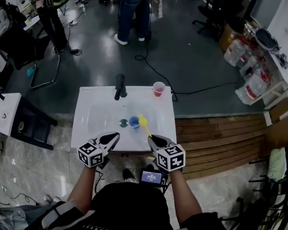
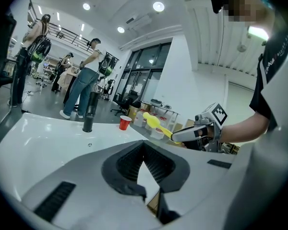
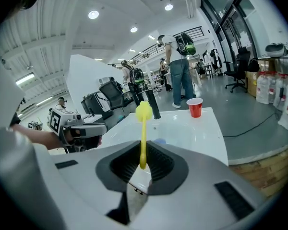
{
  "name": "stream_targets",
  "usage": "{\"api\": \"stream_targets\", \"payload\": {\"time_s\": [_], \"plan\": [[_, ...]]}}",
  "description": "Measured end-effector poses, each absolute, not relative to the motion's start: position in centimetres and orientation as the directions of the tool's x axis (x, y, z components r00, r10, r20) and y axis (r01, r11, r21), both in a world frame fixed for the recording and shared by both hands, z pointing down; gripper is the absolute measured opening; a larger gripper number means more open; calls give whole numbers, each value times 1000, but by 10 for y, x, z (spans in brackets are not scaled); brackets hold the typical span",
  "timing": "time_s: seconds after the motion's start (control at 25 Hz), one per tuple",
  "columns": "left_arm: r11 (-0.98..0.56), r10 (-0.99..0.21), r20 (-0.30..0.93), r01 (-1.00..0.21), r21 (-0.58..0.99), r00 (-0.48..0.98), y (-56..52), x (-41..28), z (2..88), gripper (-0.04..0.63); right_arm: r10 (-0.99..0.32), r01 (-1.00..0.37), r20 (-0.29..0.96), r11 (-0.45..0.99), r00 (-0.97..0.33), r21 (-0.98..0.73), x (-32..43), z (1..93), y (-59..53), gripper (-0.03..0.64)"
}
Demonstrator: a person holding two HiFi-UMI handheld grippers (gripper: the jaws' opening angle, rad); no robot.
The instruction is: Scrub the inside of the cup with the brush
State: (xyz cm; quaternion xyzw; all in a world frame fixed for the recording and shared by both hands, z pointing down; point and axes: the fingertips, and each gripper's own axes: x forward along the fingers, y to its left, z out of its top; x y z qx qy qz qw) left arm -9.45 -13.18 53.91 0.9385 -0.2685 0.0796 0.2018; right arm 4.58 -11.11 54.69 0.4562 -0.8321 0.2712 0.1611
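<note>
A small blue cup (image 1: 134, 122) stands upright in the white sink basin (image 1: 101, 110), beside the round drain (image 1: 123, 123). My right gripper (image 1: 152, 138) is shut on the handle of a yellow brush (image 1: 143, 121), whose head hangs just right of the cup. In the right gripper view the brush (image 3: 143, 128) points up and away from the jaws, and the cup's rim (image 3: 159, 141) peeks over them. My left gripper (image 1: 115, 135) hovers over the sink's near edge, left of the cup, shut with nothing in it (image 2: 144, 150).
A black faucet (image 1: 120, 86) stands at the sink's far edge, with a red cup (image 1: 159, 88) on the far right corner. People stand on the floor beyond. A black cable (image 1: 182, 87) runs past the sink, and a wooden platform (image 1: 221, 138) lies to the right.
</note>
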Motion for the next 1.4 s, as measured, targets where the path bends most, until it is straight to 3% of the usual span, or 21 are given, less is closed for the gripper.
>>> {"api": "stream_targets", "payload": {"time_s": [0.48, 0.96, 1.08, 1.4], "plan": [[-748, -481, 307, -567, 344, 821, -149, -66, 541, 2, -633, -824, 529, 454, -566, -339, 77, 550, -126, 39], [-751, -434, 472, -598, 282, 767, -186, -41, 565, 10, -520, -759, 568, 552, -638, -347, 102, 563, -147, 40], [-763, -400, 517, -587, 269, 757, -196, -38, 580, 52, -504, -757, 584, 553, -637, -348, 101, 570, -150, 40], [-809, -304, 623, -541, 231, 721, -225, -37, 638, 263, -505, -789, 622, 508, -598, -347, 93, 590, -167, 40]]}}
